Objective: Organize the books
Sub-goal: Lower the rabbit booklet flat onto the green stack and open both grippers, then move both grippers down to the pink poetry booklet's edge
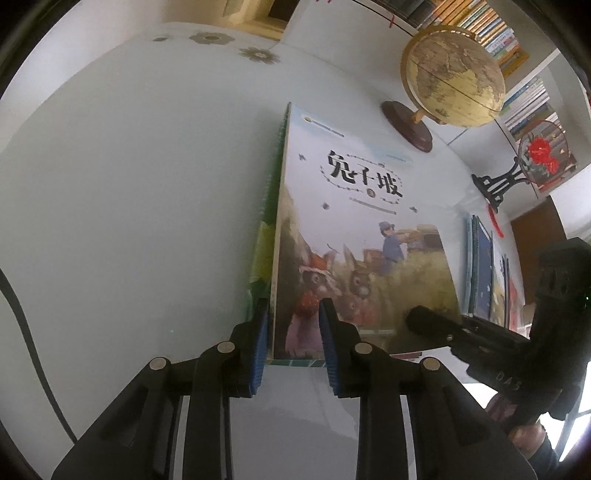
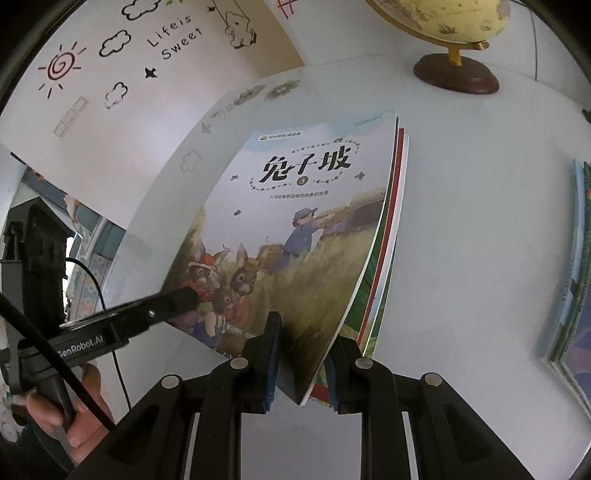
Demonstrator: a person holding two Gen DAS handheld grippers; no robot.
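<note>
A stack of thin picture books, topped by one with rabbits on the cover, is held tilted above the white table. My left gripper is shut on the stack's near left edge. My right gripper is shut on the stack's near right corner; it also shows in the left wrist view, and the left gripper shows in the right wrist view. A second pile of books lies on the table to the right.
A globe on a wooden base stands beyond the books. A round fan on a black stand stands at the right, with bookshelves behind. A wall with sticker drawings is at the left. A black cable crosses the table.
</note>
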